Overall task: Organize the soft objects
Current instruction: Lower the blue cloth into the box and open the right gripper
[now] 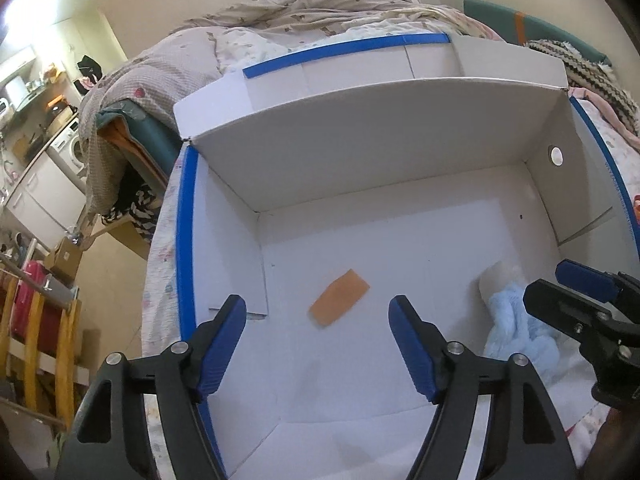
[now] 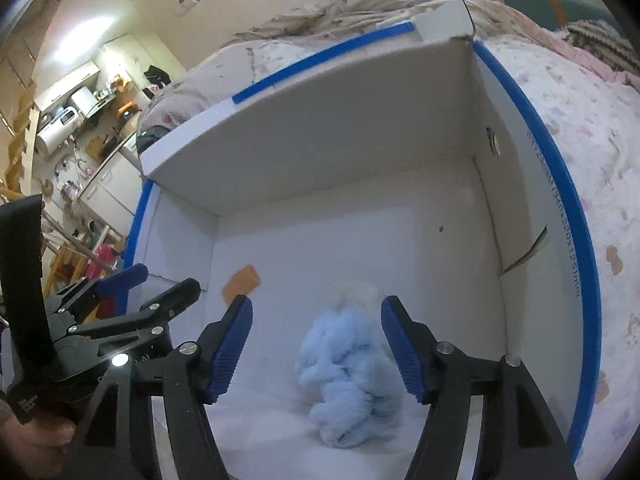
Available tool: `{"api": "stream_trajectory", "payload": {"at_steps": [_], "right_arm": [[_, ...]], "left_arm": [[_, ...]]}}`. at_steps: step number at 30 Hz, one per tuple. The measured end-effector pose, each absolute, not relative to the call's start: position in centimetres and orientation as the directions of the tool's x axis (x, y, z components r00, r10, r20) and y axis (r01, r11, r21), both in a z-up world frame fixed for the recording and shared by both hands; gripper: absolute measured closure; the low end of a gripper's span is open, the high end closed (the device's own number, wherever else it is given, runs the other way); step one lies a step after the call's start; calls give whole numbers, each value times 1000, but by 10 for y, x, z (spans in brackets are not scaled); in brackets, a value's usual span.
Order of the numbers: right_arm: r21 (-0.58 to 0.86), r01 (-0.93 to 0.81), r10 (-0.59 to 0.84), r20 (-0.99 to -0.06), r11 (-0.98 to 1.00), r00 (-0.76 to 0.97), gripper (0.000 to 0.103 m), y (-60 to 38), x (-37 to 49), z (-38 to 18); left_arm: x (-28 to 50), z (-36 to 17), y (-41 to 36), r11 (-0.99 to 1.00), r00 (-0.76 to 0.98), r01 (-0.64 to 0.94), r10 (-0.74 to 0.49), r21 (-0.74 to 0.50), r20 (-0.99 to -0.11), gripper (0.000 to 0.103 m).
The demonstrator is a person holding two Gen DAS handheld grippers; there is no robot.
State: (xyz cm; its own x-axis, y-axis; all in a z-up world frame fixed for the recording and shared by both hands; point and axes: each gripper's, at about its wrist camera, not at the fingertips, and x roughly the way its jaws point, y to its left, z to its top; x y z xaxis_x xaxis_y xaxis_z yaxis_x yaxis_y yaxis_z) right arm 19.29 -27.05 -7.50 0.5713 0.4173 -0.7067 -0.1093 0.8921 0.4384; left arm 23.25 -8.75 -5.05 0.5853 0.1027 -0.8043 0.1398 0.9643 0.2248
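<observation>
Inside, fluffy blue plush toy (image 2: pixel 352 376) between the parted right claw (image 2: pixel 316 346) fingers.

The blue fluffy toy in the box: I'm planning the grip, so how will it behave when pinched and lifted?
The blue fluffy toy looks plush and slumped, so it will probably squash between the right gripper's open fingers and hang floppy. It seems light for its bulk. Lying crumpled on the white box floor, it is unlikely to roll.

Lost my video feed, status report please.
Left tongs open, empty, above box. Right tongs open over blue plush on box floor. Orange patch nearby, nothing blocking.
</observation>
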Motion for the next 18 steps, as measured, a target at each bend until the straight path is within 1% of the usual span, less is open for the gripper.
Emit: {"api": "stream_trajectory", "payload": {"at_steps": [2, 5, 8, 11, 18], "right_arm": [[445, -117, 426, -699, 888, 574, 17, -270, 192, -73], [443, -121, 424, -691, 888, 586, 9, -269, 190, -70], [392, -136, 387, -684, 910, 619, 9, -266, 185, -62], [339, -139, 344, -678, 931, 650, 9, -264, 179, -56], [362, -117, 346, -673, 925, 654, 9, -270, 170, -53]], "left_arm": [[231, -48, -85, 965, 586, 134, 106, 224, -803, 32], [230, -44, -83, 967, 593, 122, 109, 223, -798, 32], [223, -40, -82, 962, 624, 99, 141, 256, -769, 32], [220, -36, -80, 965, 632, 89, 136, 245, -763, 32], [213, -28, -72, 974, 635, 62, 131, 218, -762, 32]]}}
